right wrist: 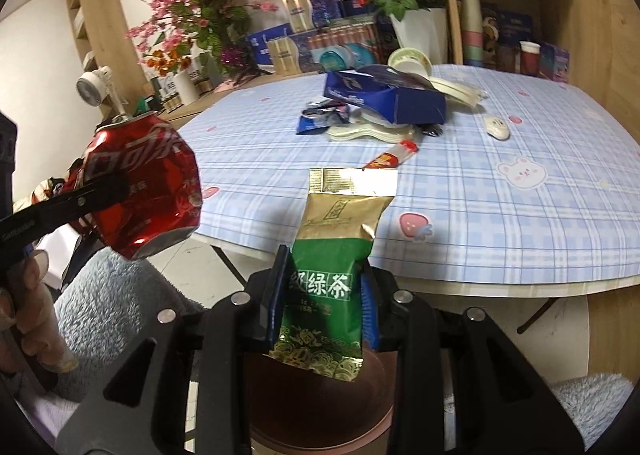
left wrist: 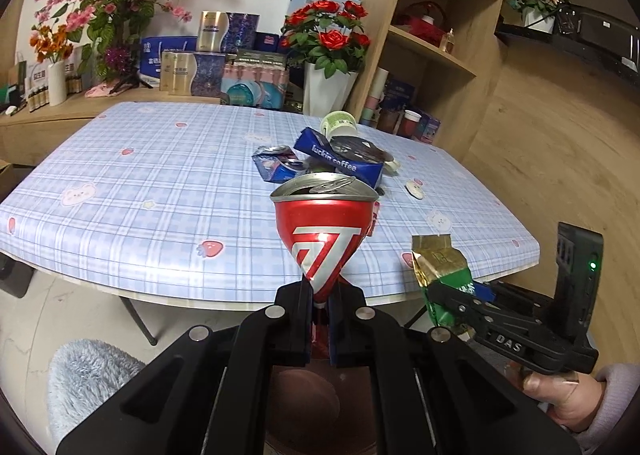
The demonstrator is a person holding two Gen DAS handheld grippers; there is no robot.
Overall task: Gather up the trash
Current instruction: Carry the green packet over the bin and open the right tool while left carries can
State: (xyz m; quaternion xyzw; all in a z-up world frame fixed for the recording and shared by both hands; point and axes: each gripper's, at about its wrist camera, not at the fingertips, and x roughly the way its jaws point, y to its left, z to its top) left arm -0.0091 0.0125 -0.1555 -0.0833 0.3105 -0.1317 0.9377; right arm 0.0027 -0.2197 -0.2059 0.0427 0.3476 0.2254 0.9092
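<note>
Left tool [left wrist: 320,301] pinches crushed can [left wrist: 324,223]; right tool [right wrist: 324,295] clamps tea packet [right wrist: 336,255]

Home living room: checked-cloth table [left wrist: 160,183], wooden shelves [left wrist: 436,55], flower vases [left wrist: 326,91], gift boxes [left wrist: 212,31].

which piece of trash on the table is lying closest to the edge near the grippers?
The red-and-clear straw wrapper. It lies alone on the tablecloth, nearer the front edge than the blue Luckin coffee carton and the rest of the pile.
</note>
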